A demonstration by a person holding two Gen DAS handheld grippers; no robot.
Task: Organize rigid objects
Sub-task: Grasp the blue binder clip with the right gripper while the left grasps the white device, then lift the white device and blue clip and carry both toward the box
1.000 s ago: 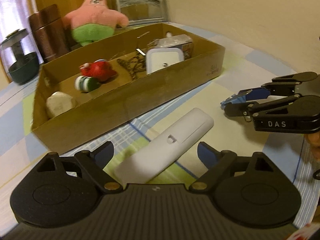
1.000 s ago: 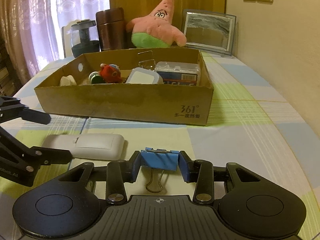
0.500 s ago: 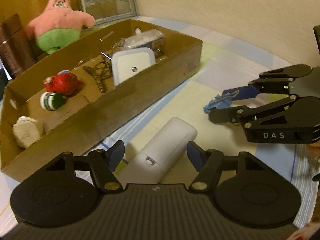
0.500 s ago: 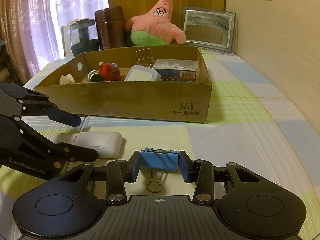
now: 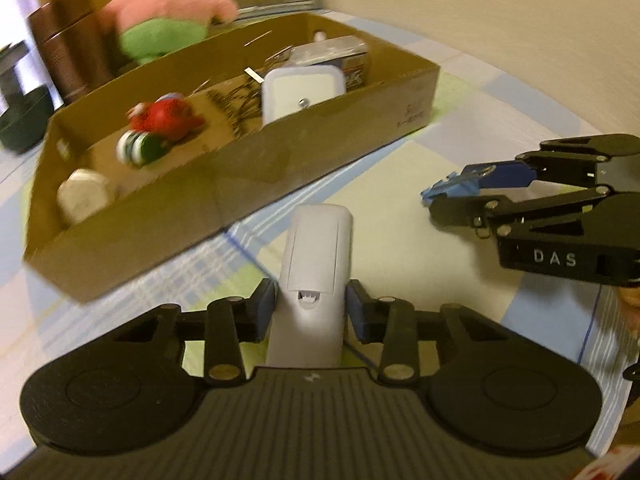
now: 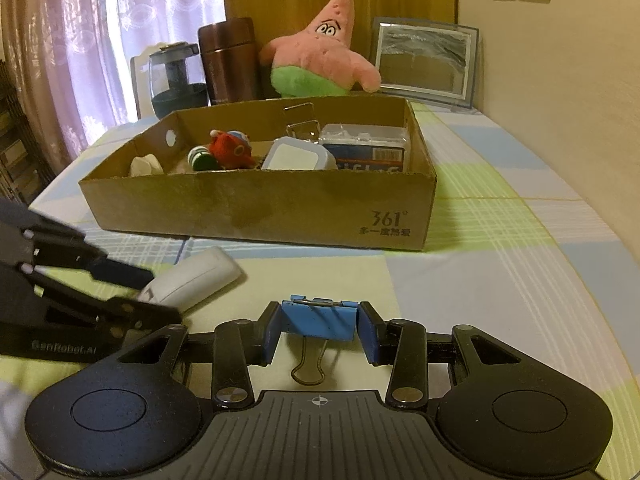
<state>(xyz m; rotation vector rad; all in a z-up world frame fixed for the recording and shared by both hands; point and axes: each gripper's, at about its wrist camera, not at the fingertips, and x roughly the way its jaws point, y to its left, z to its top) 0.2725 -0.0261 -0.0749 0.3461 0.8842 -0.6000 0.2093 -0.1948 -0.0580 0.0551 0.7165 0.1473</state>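
A: What could go wrong from here?

B: The white remote (image 5: pixel 316 256) is clamped between the jaws of the left gripper (image 5: pixel 311 312), but it is gripped near one end, so most of its length sticks out ahead. It looks smooth and hard; a tilt or slip in the pads could be expected if it is swung quickly toward the cardboard box (image 6: pixel 280 208). The left view is blurred, so how firmly it is seated cannot be judged.

A: And the other side?

B: The jaws of the right gripper (image 6: pixel 319 334) are closed on the blue binder clip (image 6: pixel 319 320), held by its short body with the wire handle hanging below — a small contact that could be twisted loose. The two grippers are near each other in front of the box, so a collision could be caused if both are carried over its near wall at once. The box already holds a red toy (image 6: pixel 231 150), a white case (image 6: pixel 298 157) and a clear packet (image 6: pixel 366 146); little room is left at the right end.

A: The surroundings?

B: A table covered by a checked cloth (image 6: pixel 500 248) in pale blue, green and cream is seen — behind the box, a pink plush star (image 6: pixel 320 56), a brown flask (image 6: pixel 229 60), a framed picture (image 6: pixel 424 60) and curtains (image 6: pixel 92 40).
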